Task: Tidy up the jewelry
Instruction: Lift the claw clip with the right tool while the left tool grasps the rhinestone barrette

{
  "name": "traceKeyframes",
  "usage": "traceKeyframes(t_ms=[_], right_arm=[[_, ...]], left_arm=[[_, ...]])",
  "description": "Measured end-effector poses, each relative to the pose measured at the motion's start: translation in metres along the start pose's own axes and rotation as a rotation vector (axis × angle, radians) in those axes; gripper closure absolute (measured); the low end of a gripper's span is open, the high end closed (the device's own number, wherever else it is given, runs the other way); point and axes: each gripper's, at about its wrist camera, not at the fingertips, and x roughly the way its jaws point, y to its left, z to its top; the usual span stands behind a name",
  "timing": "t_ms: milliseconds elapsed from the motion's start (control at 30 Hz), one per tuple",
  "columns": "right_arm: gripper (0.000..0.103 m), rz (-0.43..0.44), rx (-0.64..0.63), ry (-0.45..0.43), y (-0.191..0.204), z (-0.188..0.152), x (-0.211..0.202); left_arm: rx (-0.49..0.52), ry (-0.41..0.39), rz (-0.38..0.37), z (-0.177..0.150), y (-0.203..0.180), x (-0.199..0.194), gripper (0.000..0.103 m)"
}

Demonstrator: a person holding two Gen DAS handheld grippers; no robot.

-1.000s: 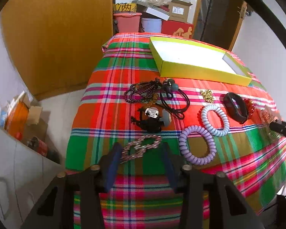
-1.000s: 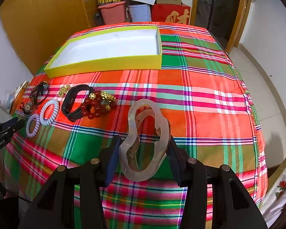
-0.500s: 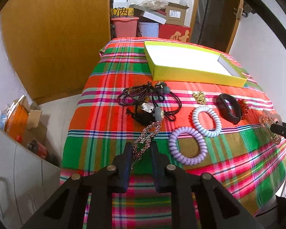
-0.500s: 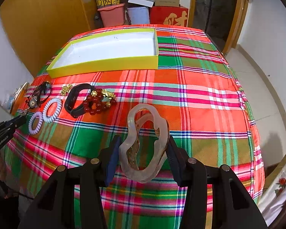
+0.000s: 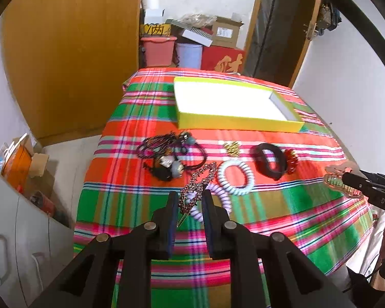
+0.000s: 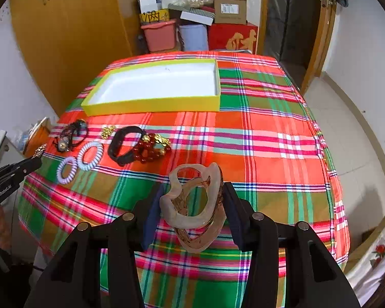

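While both grippers are raised above the plaid worktop, conditions are:
Left gripper: jaws clamped on a beaded hair clip, which projects forward beyond the jaw tips.
Right gripper: jaws clamped on a translucent claw clip, held between the jaws, clear of the cloth.
Yellow box: well ahead of both jaws, open, interior white.
Coil hair ties: ahead and left of the right jaws; the lilac one is partly hidden, probably lying beneath the left jaws.

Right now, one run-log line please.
left gripper: shut on beaded bracelet | right gripper: shut on hair claw | yellow tray: empty
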Motion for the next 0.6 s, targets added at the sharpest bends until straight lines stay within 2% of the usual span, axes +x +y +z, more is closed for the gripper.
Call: traceKeyframes(t_ms=[300, 600], right_arm=[[0.056, 0.025, 0.000, -0.043, 0.000, 0.013, -0.008], [0.056, 0.051, -0.039, -0.094, 0.009, 0.049, 0.003]], left_arm=[[-0.008, -0.005, -0.029, 0.017, -0.011, 0.000, 0.085], [-0.002, -0.014, -0.039, 0.049, -0.017, 0.016, 0.085]])
